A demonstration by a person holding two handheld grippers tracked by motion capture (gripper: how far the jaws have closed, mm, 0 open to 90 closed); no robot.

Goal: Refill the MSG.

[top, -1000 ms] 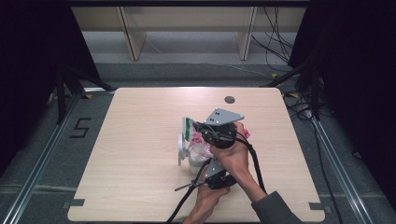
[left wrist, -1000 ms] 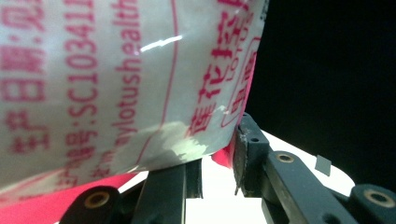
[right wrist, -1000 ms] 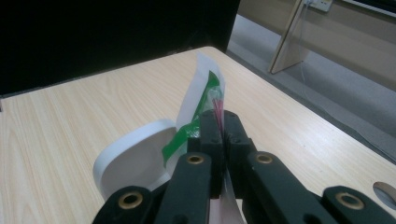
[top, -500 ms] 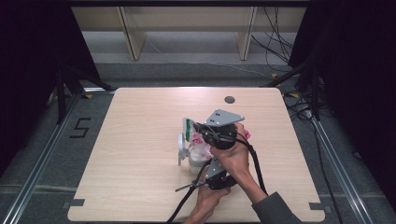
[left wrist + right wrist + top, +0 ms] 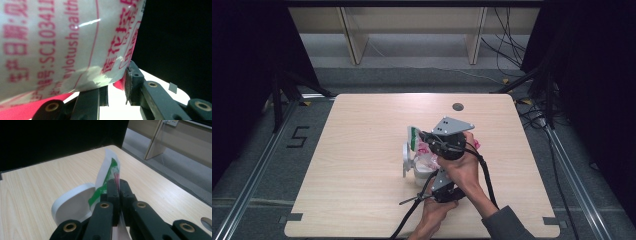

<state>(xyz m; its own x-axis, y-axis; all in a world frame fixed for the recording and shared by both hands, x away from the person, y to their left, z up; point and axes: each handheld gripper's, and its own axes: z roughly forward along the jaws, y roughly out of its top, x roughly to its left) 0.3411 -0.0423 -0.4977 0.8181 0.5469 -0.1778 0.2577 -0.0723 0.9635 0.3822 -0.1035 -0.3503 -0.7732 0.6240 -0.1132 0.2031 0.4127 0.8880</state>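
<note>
Two claws on one thin plastic packet [image 5: 421, 150], so you've got it near the middle of the bench [image 5: 362, 165], nearer the front edge, over a white lidded cup [image 5: 414, 170]. Your right claw [image 5: 117, 185] is clamped shut on the packet's top edge. Your left claw [image 5: 116, 83] sits at the packet's lower corner, jaws partly closed; I can't tell if they're actually pinching it. Pull the two apart unevenly and I'd bet the film rips crooked and spills, or slips free and tips the cup.

So the right tool [image 5: 117, 188] has its black jaws pinched tight on a thin white plastic packet with green print [image 5: 110, 167], round white lid [image 5: 72, 205] just behind on the light wooden table [image 5: 37, 185].
</note>
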